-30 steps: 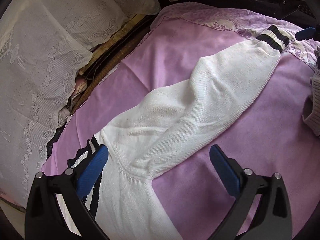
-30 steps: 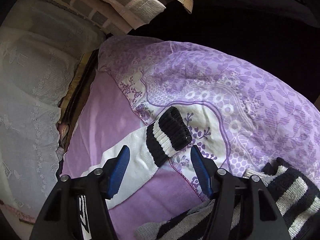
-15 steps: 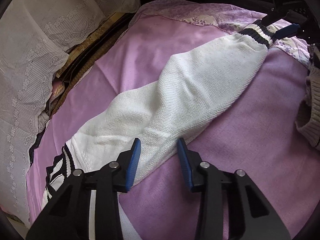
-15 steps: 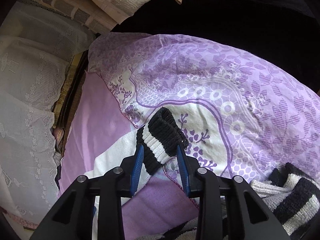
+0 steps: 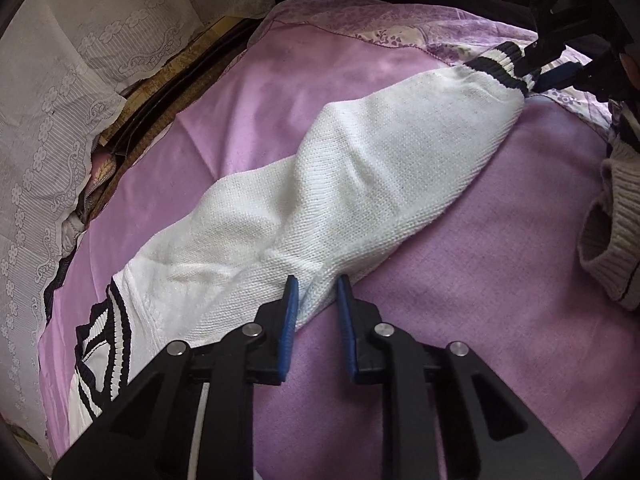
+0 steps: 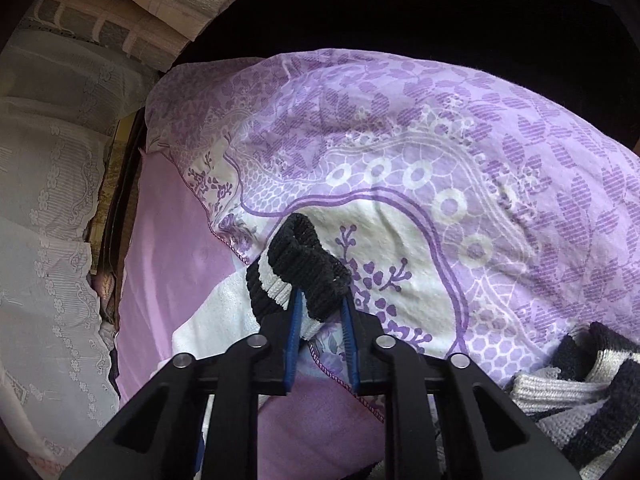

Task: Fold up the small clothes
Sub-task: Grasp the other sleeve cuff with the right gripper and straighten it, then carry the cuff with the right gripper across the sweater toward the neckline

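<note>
A white knitted sweater point(image 5: 360, 184) lies spread on a pink blanket point(image 5: 500, 280), one sleeve stretched between the two tools. The left gripper point(image 5: 316, 292) is closing on the sleeve's near edge by the armpit, knit bunched between its blue pads. The right gripper point(image 6: 320, 300) is closing on the striped cuff point(image 6: 300, 264), which stands up just ahead of it. The step in hand appears to be seizing the sleeve for a first fold; next, both ends would need lifting together and carrying across the body. Beyond the cuff lies a purple floral quilt point(image 6: 460, 152); left of both grippers, lace-covered pillows point(image 5: 60, 120); to the right, what seems another striped knit point(image 6: 580, 392), only partly visible.
</note>
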The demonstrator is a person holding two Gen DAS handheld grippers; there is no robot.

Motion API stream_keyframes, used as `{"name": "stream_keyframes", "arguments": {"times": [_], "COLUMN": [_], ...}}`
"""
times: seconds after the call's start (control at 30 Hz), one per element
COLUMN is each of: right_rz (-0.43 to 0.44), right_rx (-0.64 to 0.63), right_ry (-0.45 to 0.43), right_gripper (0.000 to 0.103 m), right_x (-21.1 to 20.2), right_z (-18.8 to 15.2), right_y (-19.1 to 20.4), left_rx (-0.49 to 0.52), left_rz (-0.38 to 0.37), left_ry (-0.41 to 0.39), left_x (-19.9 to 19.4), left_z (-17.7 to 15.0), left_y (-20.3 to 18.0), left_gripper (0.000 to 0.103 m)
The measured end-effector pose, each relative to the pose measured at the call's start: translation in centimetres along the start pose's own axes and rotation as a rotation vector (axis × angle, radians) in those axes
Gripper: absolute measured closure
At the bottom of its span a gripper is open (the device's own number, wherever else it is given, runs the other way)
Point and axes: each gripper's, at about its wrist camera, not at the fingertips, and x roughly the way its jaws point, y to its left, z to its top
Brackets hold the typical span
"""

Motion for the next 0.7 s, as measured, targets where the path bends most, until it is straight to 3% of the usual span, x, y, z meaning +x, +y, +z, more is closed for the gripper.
{"name": "stream_keyframes", "arguments": {"times": [0.1,0.27,0.47,0.7], "right_rz": [0.045,0.115,0.180,0.255], "right_rx": [-0.054,-0.212,-0.391,-0.604], "right_ry": [-0.064,-0.134,-0.127,-0.079], "right_gripper": [0.091,0.091,0.091,0.091], "right_x": [-1.9,-5.2,-6.9,-7.0], "right_z": [-0.4,-1.4,-4.1,-9.7], "right_y": [1.4,6.4,13.8,22.7], "left_rx": [-0.014,-0.136,-0.291,-0.439], "left_rz": [-0.011,-0.081,-0.160,-0.226], "left_ry": [-0.009,0.008,0.012,-0.002], "left_x": [-0.6,-1.2,-2.1,-3.5], "left_z": [-0.1,0.1,0.0,-1.5], "left_y": [0.1,1.9,4.4,8.0], "left_gripper": [0.093,0.096,0.096,0.096]}}
